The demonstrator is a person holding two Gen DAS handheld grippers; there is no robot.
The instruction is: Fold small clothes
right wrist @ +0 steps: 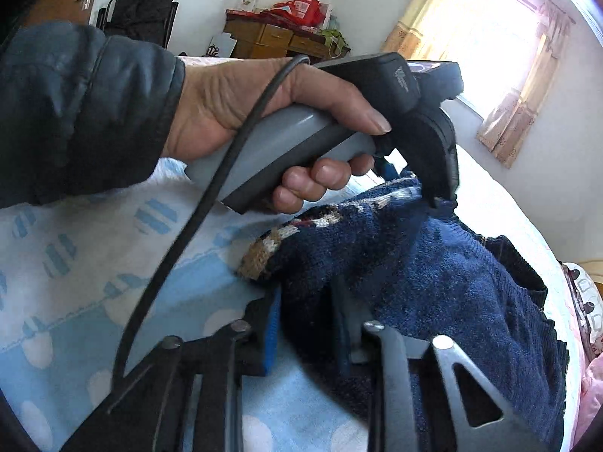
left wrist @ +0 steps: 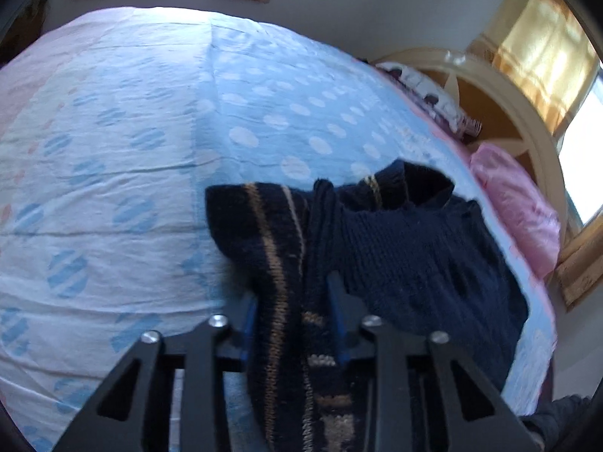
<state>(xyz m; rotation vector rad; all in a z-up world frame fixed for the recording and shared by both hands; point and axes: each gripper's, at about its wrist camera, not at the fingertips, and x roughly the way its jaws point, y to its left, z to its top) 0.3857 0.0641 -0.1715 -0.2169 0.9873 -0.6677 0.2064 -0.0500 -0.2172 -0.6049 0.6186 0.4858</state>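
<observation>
Though its label is unreadable, left tongs (left wrist: 296,303) clamp sweater (left wrist: 407,248).

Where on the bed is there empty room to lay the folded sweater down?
The spotted sheet lies bare from the navy sweater out to the far edge by the wall. It is crowded on the sweater's other side, where the pink pillow sits by the headboard, and near both grippers, left gripper and right gripper, each clamped on the sweater.

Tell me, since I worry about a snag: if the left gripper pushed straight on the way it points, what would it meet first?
The left gripper is already shut on the navy sweater. Straight ahead lies more of that bunched knit, then probably the dotted bedspread; depth is unclear.
</observation>
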